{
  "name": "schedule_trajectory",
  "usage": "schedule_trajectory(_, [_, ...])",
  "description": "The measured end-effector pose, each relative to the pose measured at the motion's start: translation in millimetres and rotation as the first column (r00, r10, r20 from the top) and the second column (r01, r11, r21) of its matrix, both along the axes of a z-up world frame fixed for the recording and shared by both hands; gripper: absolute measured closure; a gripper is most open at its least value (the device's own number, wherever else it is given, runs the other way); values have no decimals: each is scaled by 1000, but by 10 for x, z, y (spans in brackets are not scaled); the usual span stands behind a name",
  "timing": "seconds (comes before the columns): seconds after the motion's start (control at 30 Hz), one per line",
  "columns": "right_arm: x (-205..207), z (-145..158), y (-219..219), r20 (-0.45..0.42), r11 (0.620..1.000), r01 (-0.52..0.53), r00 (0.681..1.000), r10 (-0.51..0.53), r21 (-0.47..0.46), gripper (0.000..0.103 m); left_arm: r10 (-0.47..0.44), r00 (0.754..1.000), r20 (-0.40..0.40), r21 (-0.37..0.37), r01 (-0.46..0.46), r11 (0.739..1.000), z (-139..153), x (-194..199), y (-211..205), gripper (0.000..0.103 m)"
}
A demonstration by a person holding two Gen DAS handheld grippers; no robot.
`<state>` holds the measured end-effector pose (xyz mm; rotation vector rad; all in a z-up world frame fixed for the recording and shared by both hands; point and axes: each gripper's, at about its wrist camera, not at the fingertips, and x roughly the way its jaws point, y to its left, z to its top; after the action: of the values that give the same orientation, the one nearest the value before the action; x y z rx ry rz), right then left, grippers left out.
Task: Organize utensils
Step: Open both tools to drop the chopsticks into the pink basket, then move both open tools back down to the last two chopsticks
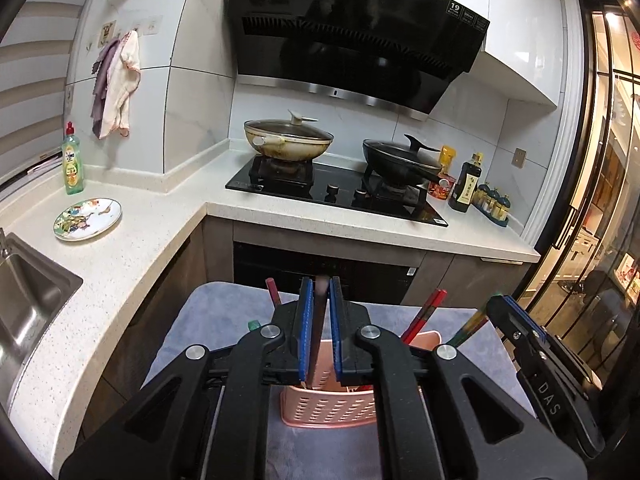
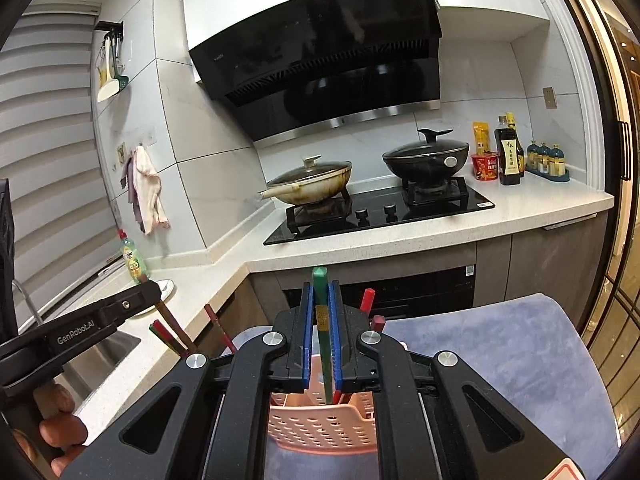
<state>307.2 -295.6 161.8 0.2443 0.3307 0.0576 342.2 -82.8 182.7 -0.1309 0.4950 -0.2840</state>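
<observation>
Two grippers work over our pink basket (image 1: 320, 404) at lower centre. Left fingers (image 1: 306, 332) pinch a dark chopstick (image 1: 319, 320); only the right view shows right fingers (image 2: 307, 336) clamping a green chopstick (image 2: 323, 332).

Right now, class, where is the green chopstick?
In the right wrist view, the green chopstick stands upright at centre, clamped between the right gripper fingers, its lower end dipping into the pink basket on the grey mat.

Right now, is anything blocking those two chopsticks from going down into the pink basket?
Nothing visible. The green chopstick in the right gripper already dips into the pink basket; the left gripper holds its dark chopstick directly above.
</observation>
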Motion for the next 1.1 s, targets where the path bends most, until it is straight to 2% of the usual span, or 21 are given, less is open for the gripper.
schedule_trajectory(0.07, [-40,26,0,2,1000,-2,1000,2,3,92,0,1000,1,4,0,1000,7,-29,-6,88])
schedule_trajectory(0.17, [-140,69,-26,9,1000,-7,1000,6,15,91,-5,1000,10,-5,5,1000,44,-113,10,65])
schedule_trajectory(0.2, [-169,80,-33,9,1000,-9,1000,8,16,91,-6,1000,17,-6,6,1000,56,-148,11,63])
schedule_trajectory(0.37, [-406,89,-41,3,999,-31,1000,31,16,89,-21,1000,20,13,21,1000,75,-332,-7,62])
schedule_trajectory(0.6, [-827,-15,41,-29,997,-71,997,71,3,89,-18,1000,5,62,18,998,-44,-720,12,60])
schedule_trajectory(0.73, [-1138,-85,145,-42,996,-90,995,89,-25,89,-1,1000,2,112,0,994,-127,-995,46,60])
schedule_trajectory(1.1, [-1861,-359,313,-101,992,-118,988,114,-34,89,-6,996,-84,179,20,984,-463,-1606,135,60])
